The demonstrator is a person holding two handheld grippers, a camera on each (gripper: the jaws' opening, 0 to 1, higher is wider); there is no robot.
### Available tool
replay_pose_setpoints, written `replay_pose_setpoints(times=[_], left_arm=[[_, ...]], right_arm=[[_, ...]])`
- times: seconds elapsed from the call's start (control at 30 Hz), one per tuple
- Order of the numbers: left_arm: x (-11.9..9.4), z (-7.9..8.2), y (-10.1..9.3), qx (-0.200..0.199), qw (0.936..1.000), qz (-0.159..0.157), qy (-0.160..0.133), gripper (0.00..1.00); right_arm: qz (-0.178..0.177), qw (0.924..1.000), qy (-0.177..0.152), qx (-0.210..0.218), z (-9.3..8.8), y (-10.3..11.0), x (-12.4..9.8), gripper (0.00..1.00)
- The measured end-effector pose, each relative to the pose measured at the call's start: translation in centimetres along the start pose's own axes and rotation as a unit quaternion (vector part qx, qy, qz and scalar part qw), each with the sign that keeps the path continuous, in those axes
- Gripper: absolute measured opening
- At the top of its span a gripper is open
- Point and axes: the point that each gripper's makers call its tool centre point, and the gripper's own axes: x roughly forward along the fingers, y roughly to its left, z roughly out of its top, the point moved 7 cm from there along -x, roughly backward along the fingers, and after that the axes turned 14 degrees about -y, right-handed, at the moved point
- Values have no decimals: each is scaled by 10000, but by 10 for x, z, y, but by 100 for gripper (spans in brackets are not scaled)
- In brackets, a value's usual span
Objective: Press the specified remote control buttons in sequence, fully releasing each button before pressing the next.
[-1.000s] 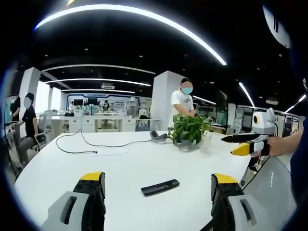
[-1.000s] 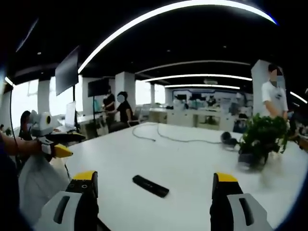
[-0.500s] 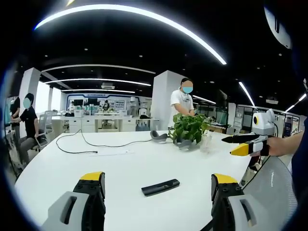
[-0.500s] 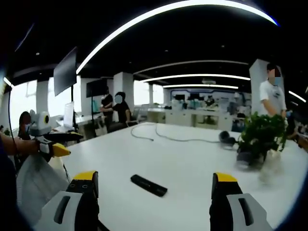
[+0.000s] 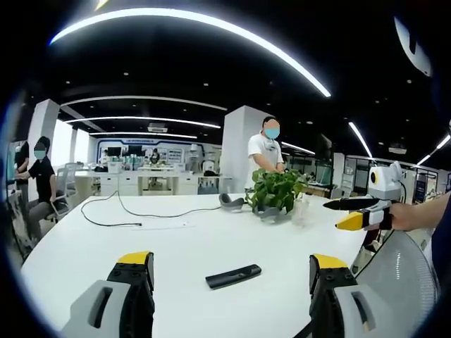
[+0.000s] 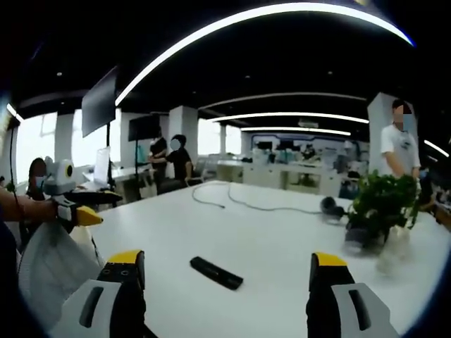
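Left gripper [image 5: 230, 282]: your fingers stand wide apart with nothing between them, raised above the table [image 5: 176, 239].
Right gripper [image 6: 225, 282]: your fingers here are spread wide too, and hold nothing. In the left gripper view this gripper [image 5: 352, 211] comes in from the right, over the table's right edge; there its yellow-tipped fingers look close together, but from that side you cannot tell the gap.
Remote control [image 5: 233, 276]: it lies flat on the table, just ahead of your left fingers and between them, nearer the right one. In the right gripper view the remote control [image 6: 216, 272] lies ahead of and between your fingers, slightly left of the middle.
Room around the remote: bare white table on every side of it, touching nothing.
Potted plant [image 5: 276, 191]: stands well beyond the remote, farther out from your left fingers and slightly right.
Cable [image 5: 134, 211]: trails across the far part of the table, beyond your left finger, well apart from the remote.
Near edge: the table's curved rim runs just outside your left finger in the left gripper view.
People: one person [image 5: 266, 151] stands behind the plant.
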Motion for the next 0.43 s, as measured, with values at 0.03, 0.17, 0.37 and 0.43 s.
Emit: replay_pose_setpoints(times=[0.03,0.17,0.37,0.43], left_arm=[[0,0,0,3,10000,-9,-5,95],[0,1,-1,20,10000,-20,-40,95],[-1,3,-1,10,10000,-19,-95,95],[-1,2,-1,23,10000,-27,-86,95]], right_arm=[[-4,10000,-6,-12,0,0,0,96],[-10,10000,-12,3,0,-1,-3,95],[-67,9999,-72,82,2,-3,-5,94],[-73,9999,-76,51,2,-2,-5,94]])
